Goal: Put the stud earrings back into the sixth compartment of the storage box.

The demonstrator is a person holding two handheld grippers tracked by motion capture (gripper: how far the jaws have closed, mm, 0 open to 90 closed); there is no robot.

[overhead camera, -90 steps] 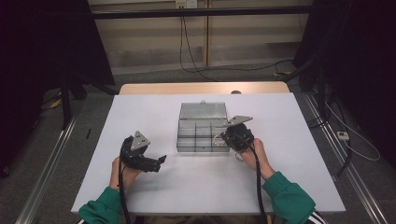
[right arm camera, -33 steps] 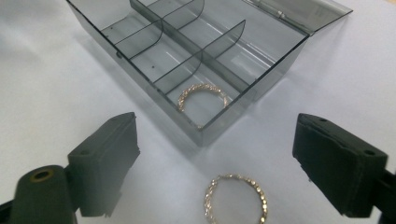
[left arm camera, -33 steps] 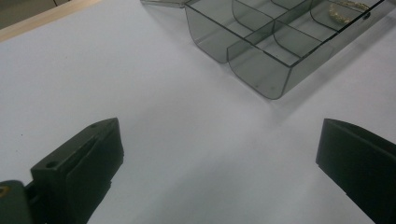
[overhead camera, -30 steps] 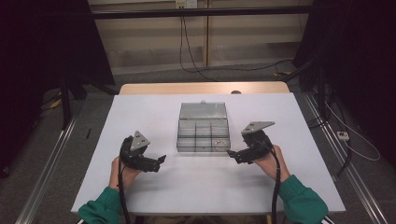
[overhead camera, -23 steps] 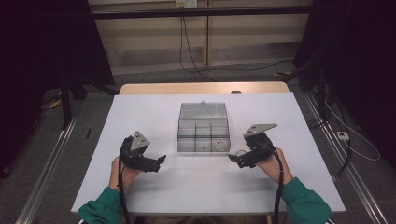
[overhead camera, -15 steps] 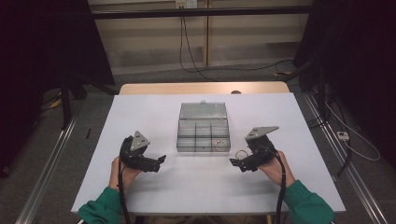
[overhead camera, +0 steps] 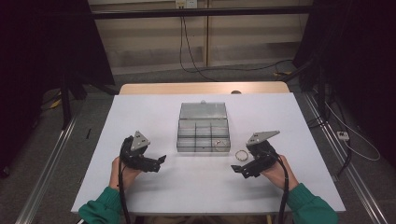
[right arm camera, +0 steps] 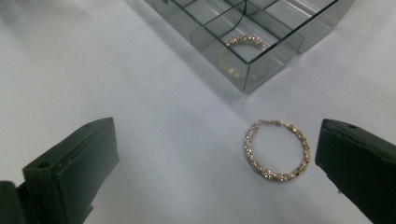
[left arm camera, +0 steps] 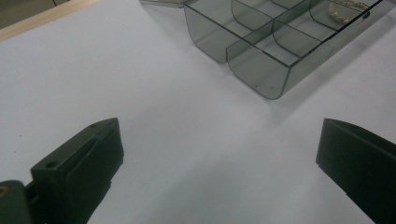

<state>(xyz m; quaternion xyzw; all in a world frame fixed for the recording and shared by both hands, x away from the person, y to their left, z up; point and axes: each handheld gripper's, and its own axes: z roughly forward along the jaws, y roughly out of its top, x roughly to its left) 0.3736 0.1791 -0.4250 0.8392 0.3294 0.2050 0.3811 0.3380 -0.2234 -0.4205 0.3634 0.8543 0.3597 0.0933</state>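
A clear box [overhead camera: 203, 133] with several compartments stands open mid-table. One gold bracelet [overhead camera: 219, 144] lies in its front right compartment [right arm camera: 246, 41]. A second gold bracelet [overhead camera: 238, 155] lies flat on the table just right of the box. My right gripper [overhead camera: 238, 171] is close in front of that bracelet. In the right gripper view my right gripper [right arm camera: 217, 158] has jaws that have just been opening; they stand wide, and the bracelet [right arm camera: 251, 151] rests on the table near the right jaw, untouched. My left gripper [overhead camera: 159, 163] rests open left of the box, with nothing between its jaws [left arm camera: 219, 158].
The white table [overhead camera: 154, 116] ends at a wooden strip [overhead camera: 201, 87] at the back. The box's lid [overhead camera: 203, 110] lies open behind it. Dark floor, rails and cables surround the table.
My right gripper has drawn back from the box toward the front right and opened. A gold bracelet now lies on the table beside the box. The left gripper has not moved.
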